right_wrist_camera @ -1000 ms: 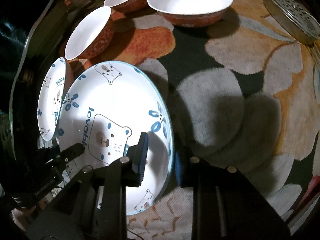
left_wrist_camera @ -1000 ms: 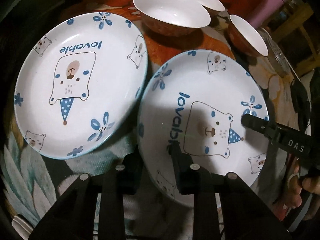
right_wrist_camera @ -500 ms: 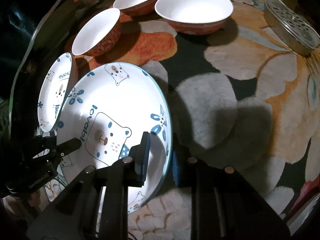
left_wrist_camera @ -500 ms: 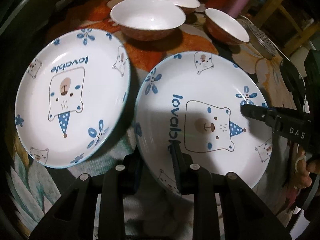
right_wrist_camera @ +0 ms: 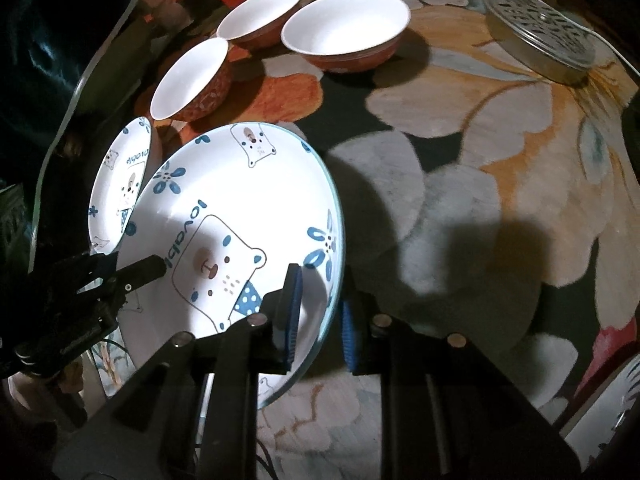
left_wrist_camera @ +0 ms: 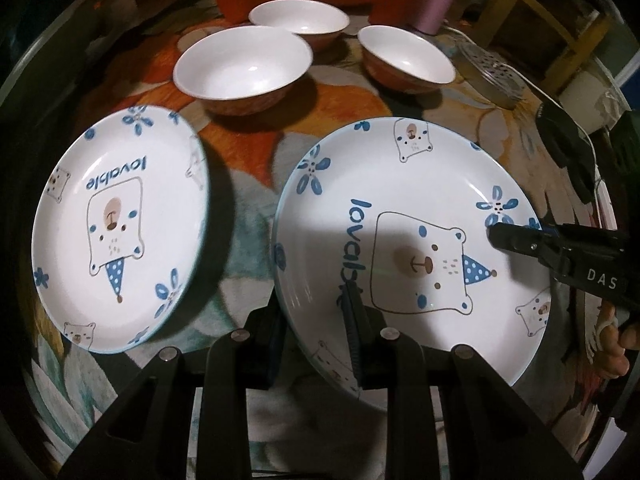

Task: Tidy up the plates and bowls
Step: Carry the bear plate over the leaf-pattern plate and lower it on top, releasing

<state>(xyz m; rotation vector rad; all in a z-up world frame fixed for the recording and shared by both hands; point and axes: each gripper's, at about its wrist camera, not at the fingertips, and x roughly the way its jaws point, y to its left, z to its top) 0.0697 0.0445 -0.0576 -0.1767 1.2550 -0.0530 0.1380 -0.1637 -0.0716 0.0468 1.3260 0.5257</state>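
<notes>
Two bear plates, biggest things here: the near plate (left_wrist_camera: 408, 240) is clamped at opposite rims by both tools, tilted, raised off the floral cloth (right_wrist_camera: 460, 184); the 2nd plate (left_wrist_camera: 116, 224) lies just beside it on the cloth. L gripper (left_wrist_camera: 316, 320) is pinched on the near rim. R gripper (right_wrist_camera: 320, 312) has just been closing, jaws astride the other rim, gripping. 3 white bowls (left_wrist_camera: 244, 64) sit beyond, apart.

Flowered tablecloth (right_wrist_camera: 460, 128) under three bowls (left_wrist_camera: 244, 64), second plate (left_wrist_camera: 120, 224), perforated metal lid (right_wrist_camera: 540, 48).
</notes>
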